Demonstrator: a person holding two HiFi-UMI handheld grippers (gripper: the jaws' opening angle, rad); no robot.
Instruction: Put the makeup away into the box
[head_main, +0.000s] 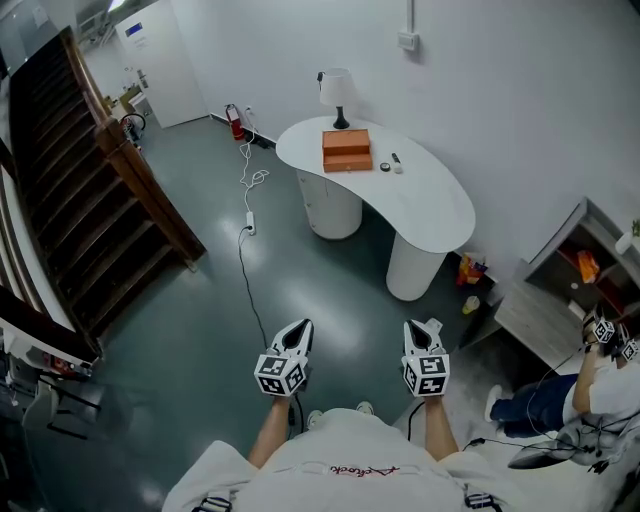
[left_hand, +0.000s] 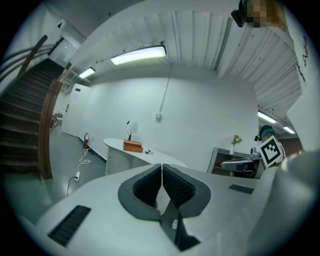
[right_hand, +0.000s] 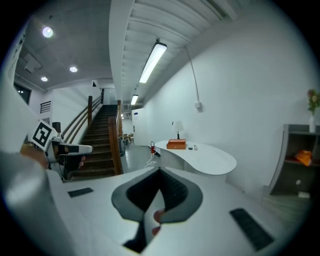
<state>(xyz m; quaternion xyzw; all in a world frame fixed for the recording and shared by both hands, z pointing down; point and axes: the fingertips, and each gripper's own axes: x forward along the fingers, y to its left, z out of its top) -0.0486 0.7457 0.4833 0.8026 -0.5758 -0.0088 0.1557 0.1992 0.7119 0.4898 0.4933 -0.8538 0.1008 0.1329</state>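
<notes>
An orange box (head_main: 347, 150) sits on the far end of a white curved table (head_main: 430, 210), beside small makeup items (head_main: 392, 164). The box (left_hand: 132, 146) shows small and far off in the left gripper view, and the box (right_hand: 176, 145) again in the right gripper view with the makeup items (right_hand: 192, 147) by it. My left gripper (head_main: 299, 334) and right gripper (head_main: 422, 333) are held side by side near my body, well short of the table. Both are shut with nothing between their jaws.
A table lamp (head_main: 338, 95) stands behind the box. A dark staircase with a wooden rail (head_main: 150, 190) runs along the left. A white cable (head_main: 247, 200) trails over the floor. A shelf unit (head_main: 575, 280) and a seated person (head_main: 560, 395) are at the right.
</notes>
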